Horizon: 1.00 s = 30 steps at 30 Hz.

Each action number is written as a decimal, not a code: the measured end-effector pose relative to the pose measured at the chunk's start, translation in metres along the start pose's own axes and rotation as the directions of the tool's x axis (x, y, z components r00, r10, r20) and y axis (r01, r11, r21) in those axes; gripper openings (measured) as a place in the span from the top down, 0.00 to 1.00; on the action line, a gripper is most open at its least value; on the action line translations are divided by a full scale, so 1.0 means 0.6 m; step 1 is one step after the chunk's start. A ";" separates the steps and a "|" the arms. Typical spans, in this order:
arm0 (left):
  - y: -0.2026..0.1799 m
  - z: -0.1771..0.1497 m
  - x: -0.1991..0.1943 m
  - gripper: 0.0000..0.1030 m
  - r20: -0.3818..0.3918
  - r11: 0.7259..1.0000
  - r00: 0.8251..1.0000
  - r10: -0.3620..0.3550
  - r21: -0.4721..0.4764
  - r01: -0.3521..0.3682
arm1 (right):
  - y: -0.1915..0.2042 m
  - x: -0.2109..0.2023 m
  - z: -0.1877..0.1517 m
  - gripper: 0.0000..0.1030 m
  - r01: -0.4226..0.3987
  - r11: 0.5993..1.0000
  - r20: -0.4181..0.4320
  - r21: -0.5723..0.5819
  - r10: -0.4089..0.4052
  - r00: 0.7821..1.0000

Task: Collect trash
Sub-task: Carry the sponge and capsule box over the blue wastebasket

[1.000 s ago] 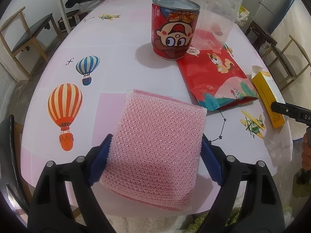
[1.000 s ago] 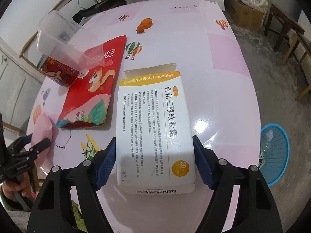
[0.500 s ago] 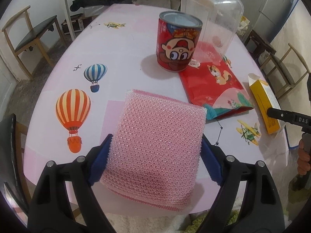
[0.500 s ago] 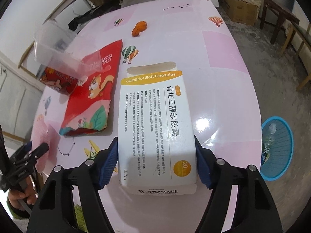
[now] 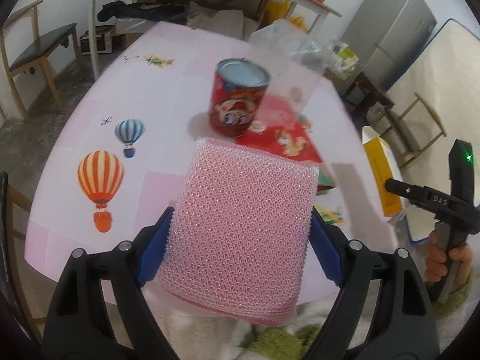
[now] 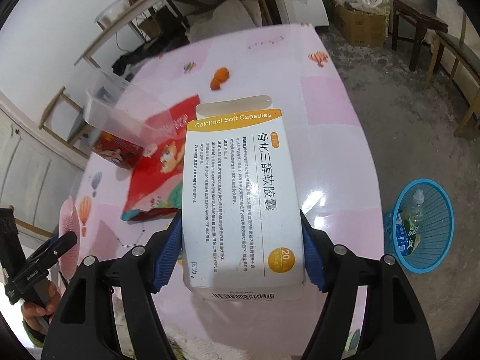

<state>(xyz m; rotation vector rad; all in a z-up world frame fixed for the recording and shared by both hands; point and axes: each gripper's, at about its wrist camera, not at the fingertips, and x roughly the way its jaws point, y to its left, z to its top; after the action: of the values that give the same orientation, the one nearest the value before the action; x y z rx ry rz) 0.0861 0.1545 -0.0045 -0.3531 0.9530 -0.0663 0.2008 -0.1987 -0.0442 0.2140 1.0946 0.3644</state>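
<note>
My left gripper (image 5: 241, 222) is shut on a pink mesh scouring sponge (image 5: 244, 198), its blue pads pressing both side edges, and holds it above the near edge of the pink table (image 5: 156, 84). In the right wrist view my right gripper (image 6: 241, 225) is shut on a white and yellow medicine box (image 6: 237, 177), clear of the tabletop with its top flap open. The same box (image 5: 382, 177) shows at the right in the left wrist view. A sliver of the sponge (image 6: 68, 225) shows at the left edge of the right wrist view.
On the table stand a red cartoon can (image 5: 240, 102), a tilted clear plastic container (image 5: 285, 57) and a flat red snack bag (image 5: 291, 145). A blue mesh basket (image 6: 435, 207) holding a bottle stands on the floor right of the table. Chairs ring the table.
Both grippers have risen from the table, each with its object still held. The right gripper's jaws have closed in onto the box. Both views now tip up and show more of the room.
</note>
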 end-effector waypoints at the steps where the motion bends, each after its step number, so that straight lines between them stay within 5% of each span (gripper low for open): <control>1: -0.004 0.002 -0.002 0.22 0.002 1.000 1.000 -0.016 0.002 0.016 | -0.003 -0.012 -0.002 0.33 -0.008 1.000 0.015 0.006 0.008 1.000; 10: -0.109 0.032 -0.015 0.22 0.019 0.980 0.985 -0.173 0.104 0.170 | -0.074 -0.104 -0.034 0.33 -0.038 0.995 0.133 0.095 0.026 0.991; 19: -0.259 0.055 0.032 0.22 -0.053 0.934 0.955 -0.292 0.198 0.297 | -0.200 -0.172 -0.094 0.33 0.011 0.966 0.209 0.257 -0.067 0.976; 30: -0.462 0.023 0.186 0.21 -0.336 0.864 0.865 -0.372 0.216 0.455 | -0.388 -0.159 -0.177 0.33 0.008 0.848 0.163 0.531 -0.112 0.980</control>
<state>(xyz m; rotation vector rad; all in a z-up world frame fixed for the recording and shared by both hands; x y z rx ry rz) 0.1895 -0.1257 0.0051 -0.2770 1.1196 -0.6682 0.1091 -0.4511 -0.0933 0.6913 0.9908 -0.0275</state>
